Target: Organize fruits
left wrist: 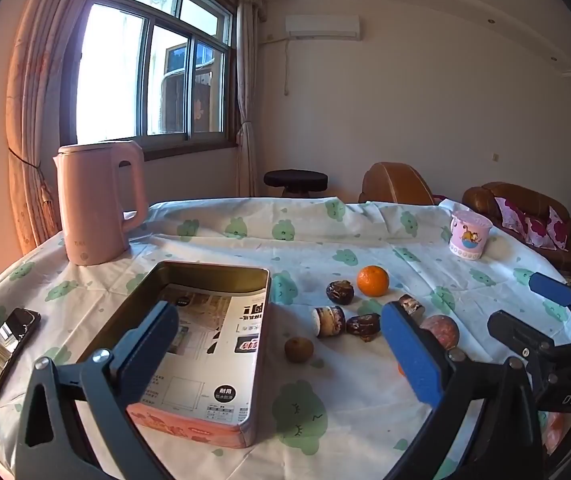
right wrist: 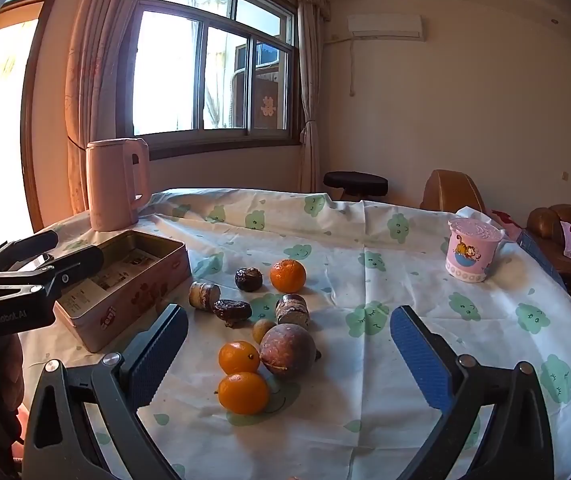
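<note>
Fruits (right wrist: pixel 287 350): smooth round oranges, wrinkled dates, beside rectangular metal tin (right wrist: pixel 125 280)

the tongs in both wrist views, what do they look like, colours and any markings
Both tongs are black plastic frames with silver bolts and textured blue pads. The left tongs read "GenRobot AI" in white on the side in the right wrist view; the right tongs show "DAS" in the left wrist view.
</note>
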Demonstrator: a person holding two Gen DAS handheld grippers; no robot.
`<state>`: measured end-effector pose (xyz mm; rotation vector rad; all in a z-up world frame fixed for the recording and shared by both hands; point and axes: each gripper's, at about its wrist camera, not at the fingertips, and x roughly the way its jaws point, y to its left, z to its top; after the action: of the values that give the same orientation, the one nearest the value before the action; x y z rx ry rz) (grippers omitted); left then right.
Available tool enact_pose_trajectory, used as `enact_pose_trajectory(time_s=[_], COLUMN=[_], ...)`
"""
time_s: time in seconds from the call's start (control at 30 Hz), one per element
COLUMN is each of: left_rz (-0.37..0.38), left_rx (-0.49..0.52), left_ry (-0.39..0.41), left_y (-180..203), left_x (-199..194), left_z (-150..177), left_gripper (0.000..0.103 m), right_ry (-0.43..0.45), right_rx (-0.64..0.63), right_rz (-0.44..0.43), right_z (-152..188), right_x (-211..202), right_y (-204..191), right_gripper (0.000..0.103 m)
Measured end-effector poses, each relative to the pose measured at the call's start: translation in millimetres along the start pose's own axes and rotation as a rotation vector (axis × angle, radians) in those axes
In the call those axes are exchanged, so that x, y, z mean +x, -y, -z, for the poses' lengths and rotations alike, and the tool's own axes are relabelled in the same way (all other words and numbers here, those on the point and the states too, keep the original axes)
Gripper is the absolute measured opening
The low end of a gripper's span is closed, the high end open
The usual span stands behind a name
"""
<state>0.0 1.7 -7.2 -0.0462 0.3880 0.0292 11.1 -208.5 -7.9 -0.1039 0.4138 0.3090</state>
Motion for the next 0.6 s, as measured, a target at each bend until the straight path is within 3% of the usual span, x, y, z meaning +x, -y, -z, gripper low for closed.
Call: enact_pose_trajectory(time_s=[0.6], left_rz=[0.001], left_rx=[-0.007], left_ry=[-0.003], left_y=[-2.7], left_x=[0.4], left_z=[1.8], left_gripper=[0.103], right_ry=[-0.005], right_rx=[0.000], right_rz=[-0.003], right_z=[0.0], right_x=[0.7], right_y=[-0.5], right_gripper=[0.102])
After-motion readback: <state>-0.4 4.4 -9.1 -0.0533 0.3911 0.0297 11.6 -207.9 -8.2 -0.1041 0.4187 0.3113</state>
